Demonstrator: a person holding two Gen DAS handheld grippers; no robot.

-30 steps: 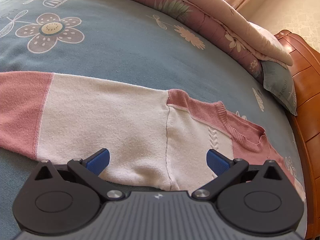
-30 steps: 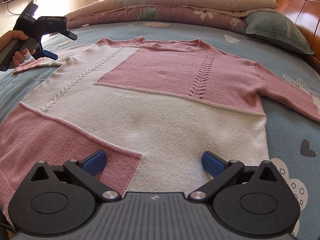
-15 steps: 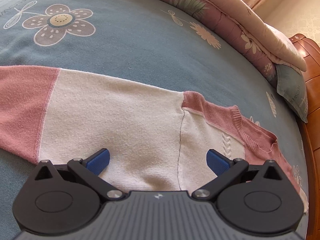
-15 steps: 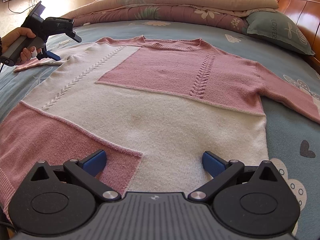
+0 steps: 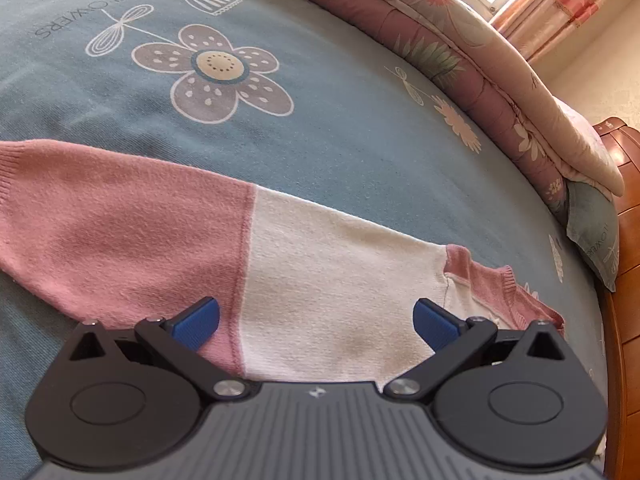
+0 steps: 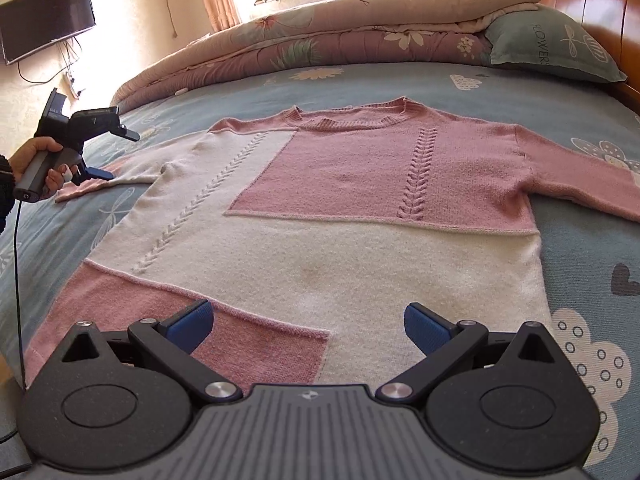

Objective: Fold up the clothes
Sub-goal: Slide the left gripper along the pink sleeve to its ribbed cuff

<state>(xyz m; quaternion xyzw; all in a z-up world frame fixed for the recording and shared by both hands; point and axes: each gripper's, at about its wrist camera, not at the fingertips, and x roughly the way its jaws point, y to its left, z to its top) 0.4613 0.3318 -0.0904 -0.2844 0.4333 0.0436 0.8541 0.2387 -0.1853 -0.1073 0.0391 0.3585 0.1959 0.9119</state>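
Note:
A pink and cream knit sweater (image 6: 320, 216) lies flat, front up, on the blue bed sheet (image 6: 580, 92), both sleeves spread out. My right gripper (image 6: 306, 326) stands open over its hem, nothing between the blue pads. In the left wrist view the sweater's left sleeve (image 5: 224, 248) crosses the frame, pink toward the cuff, cream toward the shoulder. My left gripper (image 5: 316, 324) hovers open just above that sleeve near the colour seam. From the right wrist view the left gripper (image 6: 102, 160) shows in a person's hand at the sleeve's end, its jaws apart.
A rolled floral quilt (image 6: 320, 44) runs along the far side of the bed, with a green pillow (image 6: 552, 46) against the wooden headboard (image 6: 600, 4). A wall-mounted TV (image 6: 46, 30) hangs at the left. A cable (image 6: 18, 280) trails from the left gripper.
The left gripper has slid outward along the sleeve, from the shoulder seam toward the pink cuff part. The right gripper has pulled back and tilted up slightly; both stay open.

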